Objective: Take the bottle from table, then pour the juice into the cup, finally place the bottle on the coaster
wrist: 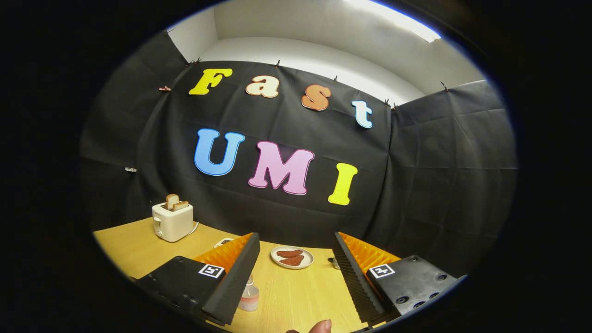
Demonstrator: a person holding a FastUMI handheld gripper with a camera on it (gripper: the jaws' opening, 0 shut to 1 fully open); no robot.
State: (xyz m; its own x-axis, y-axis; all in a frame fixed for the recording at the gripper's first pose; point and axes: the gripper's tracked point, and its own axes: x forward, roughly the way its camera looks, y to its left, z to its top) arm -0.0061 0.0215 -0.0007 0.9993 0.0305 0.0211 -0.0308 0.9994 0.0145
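My gripper [296,245] is open, its two black and orange fingers spread wide above the wooden table [134,249]. A small clear bottle [249,296] with pinkish juice in its base stands on the table just below and beside the left finger [233,277], partly hidden by it. Nothing is between the fingers. A small round object [224,242] peeks out behind the left finger's tip; I cannot tell what it is. Another small object [334,262] shows at the inner side of the right finger [351,277].
A white plate [292,257] with two reddish-brown pieces lies on the table beyond the fingers. A white toaster [172,221] with toast slices stands at the far left. A fingertip [320,326] of a person shows at the near edge.
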